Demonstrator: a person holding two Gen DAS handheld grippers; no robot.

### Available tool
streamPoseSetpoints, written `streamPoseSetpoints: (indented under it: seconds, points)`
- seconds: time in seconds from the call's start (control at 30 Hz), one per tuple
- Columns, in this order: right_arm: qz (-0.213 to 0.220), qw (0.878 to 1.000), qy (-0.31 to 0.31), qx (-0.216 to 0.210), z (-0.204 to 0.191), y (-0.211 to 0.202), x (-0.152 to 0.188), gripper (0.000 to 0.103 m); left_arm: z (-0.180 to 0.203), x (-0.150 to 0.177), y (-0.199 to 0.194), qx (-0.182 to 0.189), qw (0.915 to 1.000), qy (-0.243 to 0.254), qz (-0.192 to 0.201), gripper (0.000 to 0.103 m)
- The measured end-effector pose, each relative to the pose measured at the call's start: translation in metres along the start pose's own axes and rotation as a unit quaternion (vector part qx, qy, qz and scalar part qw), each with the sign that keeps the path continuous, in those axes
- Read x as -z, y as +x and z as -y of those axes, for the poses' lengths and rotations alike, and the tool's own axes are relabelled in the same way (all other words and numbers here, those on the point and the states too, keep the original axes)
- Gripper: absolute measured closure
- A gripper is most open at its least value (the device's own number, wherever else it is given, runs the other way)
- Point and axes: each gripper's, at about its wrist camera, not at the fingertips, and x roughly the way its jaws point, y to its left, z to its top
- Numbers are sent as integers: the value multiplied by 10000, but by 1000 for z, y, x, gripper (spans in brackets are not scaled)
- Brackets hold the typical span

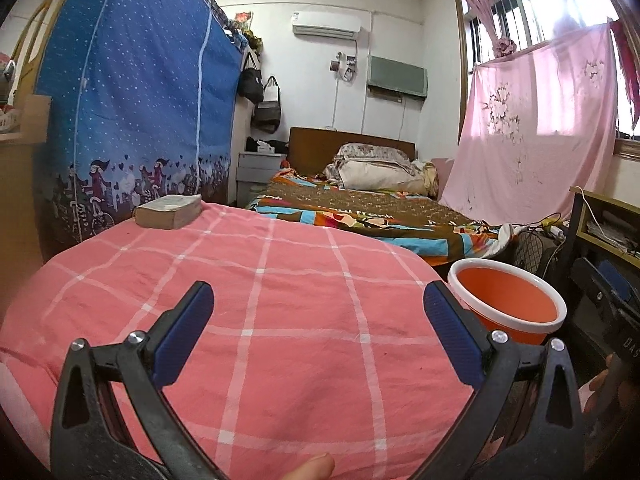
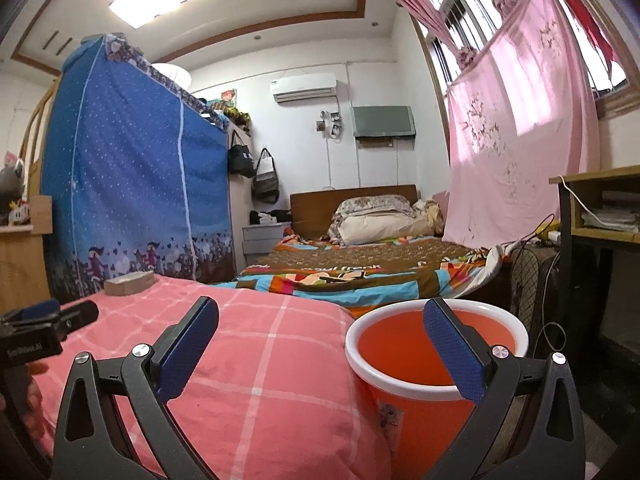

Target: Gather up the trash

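Trash: none seen on pink checked cover [image 1: 256,320]; only a thick book [image 1: 168,210] at far-left corner, prob not rubbish. Left hand-held gripper [image 1: 318,336] spread wide, empty, over cover. Right hand-held gripper [image 2: 320,354] likewise spread, empty, w/ one finger over rim of orange bin [image 2: 408,384] just beside cover's right edge. Risk: knocking bin over w/ that finger, or grabbing cloth/book by mistake.

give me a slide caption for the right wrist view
Open right gripper above pink checked cloth, orange bin beside it.
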Motion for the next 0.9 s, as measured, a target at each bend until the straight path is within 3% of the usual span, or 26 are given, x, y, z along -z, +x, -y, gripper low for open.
streamPoseSetpoints:
  seconds: [0.9]
  points:
    - [-114, 9999, -22, -9, 0, 0, 12, 0, 12, 12, -9, -94, 9995, 240, 167, 0]
